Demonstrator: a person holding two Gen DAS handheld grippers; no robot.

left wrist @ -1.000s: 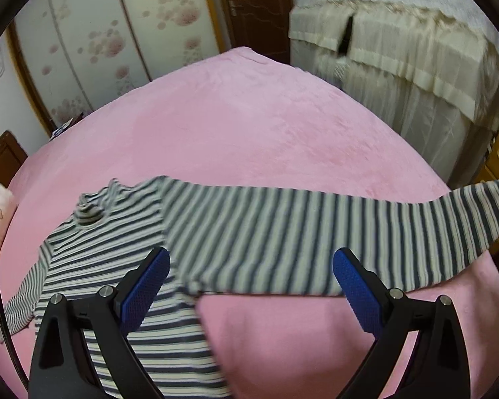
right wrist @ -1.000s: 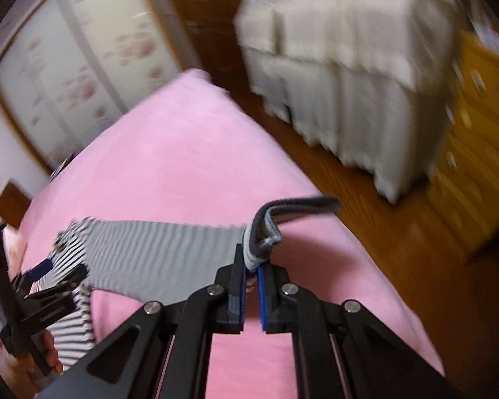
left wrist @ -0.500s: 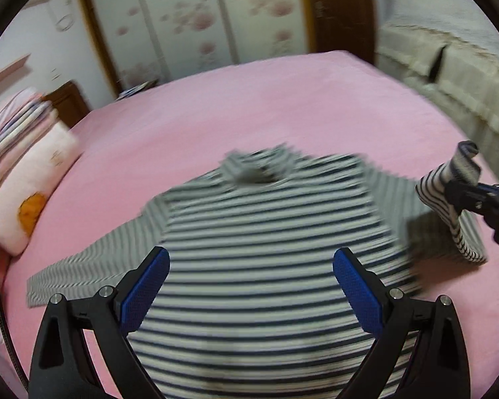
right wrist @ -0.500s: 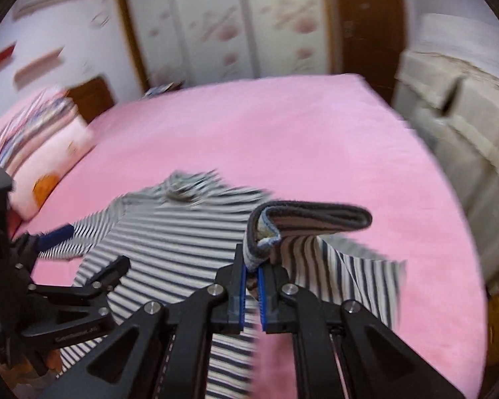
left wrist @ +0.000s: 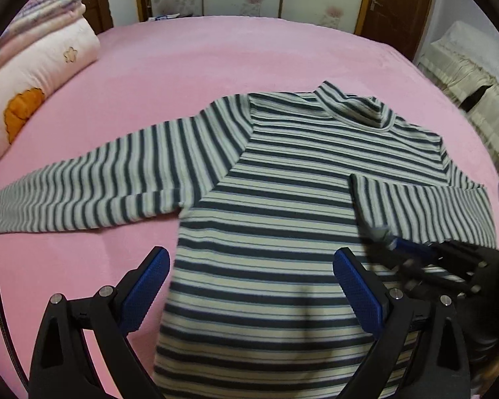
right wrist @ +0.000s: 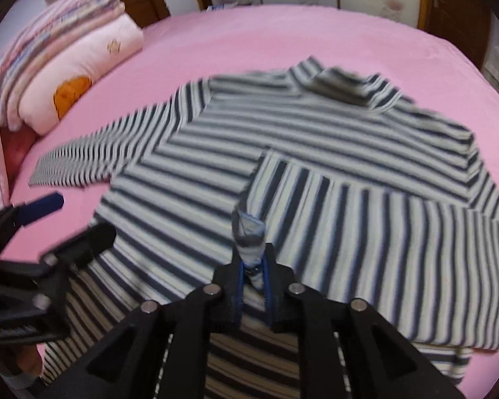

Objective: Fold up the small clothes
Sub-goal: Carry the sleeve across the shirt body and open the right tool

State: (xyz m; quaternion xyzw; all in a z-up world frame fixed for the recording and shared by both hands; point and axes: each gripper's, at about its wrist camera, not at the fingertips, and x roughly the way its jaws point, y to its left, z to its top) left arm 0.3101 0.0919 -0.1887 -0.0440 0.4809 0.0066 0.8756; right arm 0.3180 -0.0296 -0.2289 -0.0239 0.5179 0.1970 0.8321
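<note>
**Striped sweater half folded, one sleeve still out**

Striped sweater (left wrist: 282,219) lies flat, front up, on the pink bedspread (left wrist: 216,56), its turtleneck collar (left wrist: 359,109) toward the wardrobe end of the room. Taking the collar as the mark: the sleeve to its right (right wrist: 366,232) is folded across the chest below it, while the sleeve to its left (left wrist: 93,179) stretches out flat toward the pillow (left wrist: 40,76).

The right gripper (right wrist: 252,272) sits over the folded sleeve's cuff (right wrist: 249,229). Its jaws have just been opening and now stand a little apart, with the cuff bunched between them; the pads look to be coming off the cloth, though blur makes the contact hard to read. The left gripper (left wrist: 249,286) hangs over the sweater's lower body, below the collar, jaws spread wide and holding nothing.

The knit looks soft, light and limp. It should drape and crease wherever it is lifted and will likely cling to the fleecy bedspread rather than slide. A pinch through one layer at an edge should carry it easily. The outstretched cuff is probably the best next hold, since its ribbed end gives a firmer bite than the open sleeve.
</note>
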